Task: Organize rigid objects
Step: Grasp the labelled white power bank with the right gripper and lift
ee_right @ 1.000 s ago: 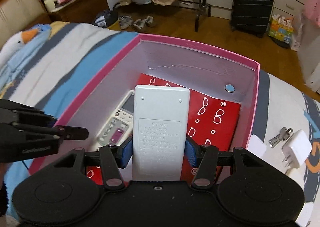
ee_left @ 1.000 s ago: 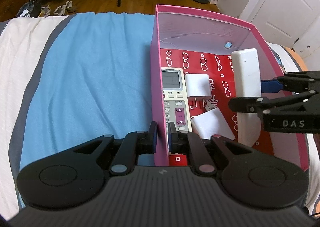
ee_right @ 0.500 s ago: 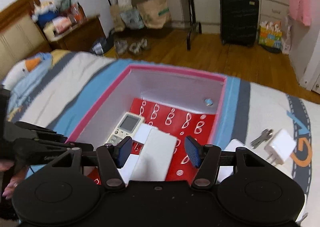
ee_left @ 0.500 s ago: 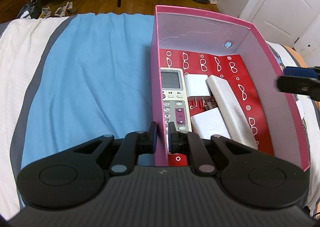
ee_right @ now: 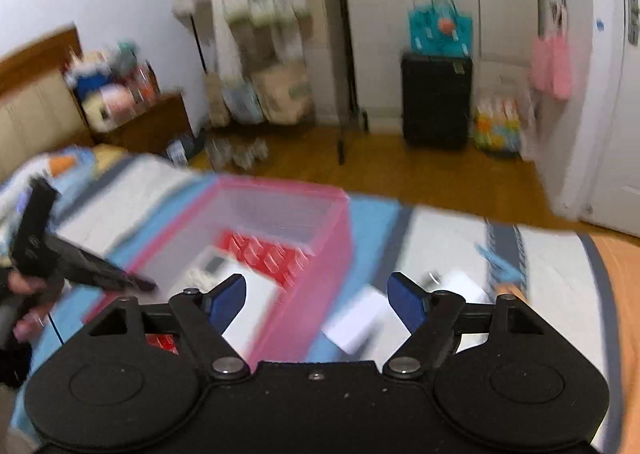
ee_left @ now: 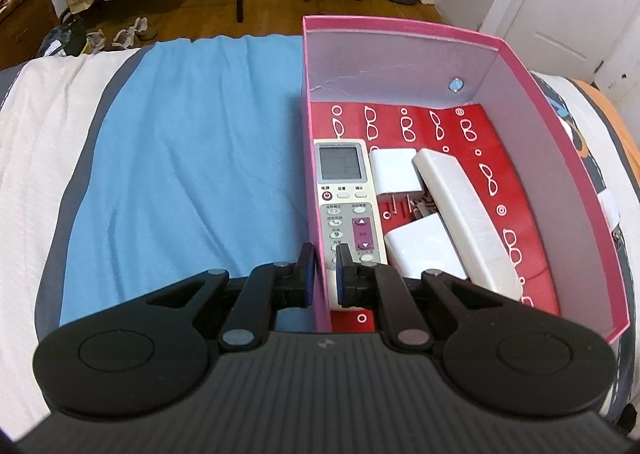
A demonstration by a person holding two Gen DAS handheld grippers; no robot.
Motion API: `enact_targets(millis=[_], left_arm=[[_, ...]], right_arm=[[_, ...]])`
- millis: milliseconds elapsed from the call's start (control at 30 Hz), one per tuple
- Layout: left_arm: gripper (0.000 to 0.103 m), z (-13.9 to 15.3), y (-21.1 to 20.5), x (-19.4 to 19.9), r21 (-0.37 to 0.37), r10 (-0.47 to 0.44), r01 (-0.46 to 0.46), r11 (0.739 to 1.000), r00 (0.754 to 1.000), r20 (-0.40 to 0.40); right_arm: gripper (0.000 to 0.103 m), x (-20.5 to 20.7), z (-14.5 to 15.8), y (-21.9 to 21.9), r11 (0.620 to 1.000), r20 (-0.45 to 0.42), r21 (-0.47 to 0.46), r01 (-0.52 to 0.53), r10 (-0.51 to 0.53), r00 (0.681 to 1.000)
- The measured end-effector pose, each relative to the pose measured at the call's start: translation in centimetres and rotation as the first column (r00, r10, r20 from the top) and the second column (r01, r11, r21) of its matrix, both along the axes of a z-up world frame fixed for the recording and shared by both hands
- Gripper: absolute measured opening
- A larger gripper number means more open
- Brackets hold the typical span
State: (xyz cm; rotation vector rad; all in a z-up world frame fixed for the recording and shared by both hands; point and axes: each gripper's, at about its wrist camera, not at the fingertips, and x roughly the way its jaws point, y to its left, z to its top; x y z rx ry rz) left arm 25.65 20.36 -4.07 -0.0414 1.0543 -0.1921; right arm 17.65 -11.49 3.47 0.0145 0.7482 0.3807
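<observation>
Right, the bed (ee_left: 192, 158) fills most of my left view, blue stripe down the middle and white at the far left edge. On it, right of centre, sits the pink box (ee_left: 400, 30), its red patterned floor showing at the back.

Inside the box, along the left wall, lies the grey remote with the screen (ee_left: 344, 190), face up. Slanting from the middle of the frame down to the lower right is the white remote (ee_left: 464, 214), resting partly on the white charger (ee_left: 420, 250) nearer to me. A second white charger (ee_left: 394, 170) lies beyond that, between the two remotes, prongs pointing my way.

My left gripper (ee_left: 322, 270) sits at the bottom centre, pinched tight on the box's left wall, one finger outside, one inside just over the grey remote's lower end.

My right view is badly blurred. My right gripper (ee_right: 318, 298) is at the bottom centre with its jaws spread wide, having just been opening, and nothing between them. Behind the gap I see the box's right wall, and lower right of that a white block (ee_right: 356, 320) on the bedding; I cannot tell what it is.
</observation>
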Motion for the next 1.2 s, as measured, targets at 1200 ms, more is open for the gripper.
enact_targets(millis=[1200], left_arm=[[0.009,-0.1,0.3,0.3,-0.014,-0.003,0.002,1.0,0.999,-0.05]], right_arm=[[0.081,5.4,-13.4,-9.1,0.904,-0.3,-0.05,0.425,-0.419,0.857]])
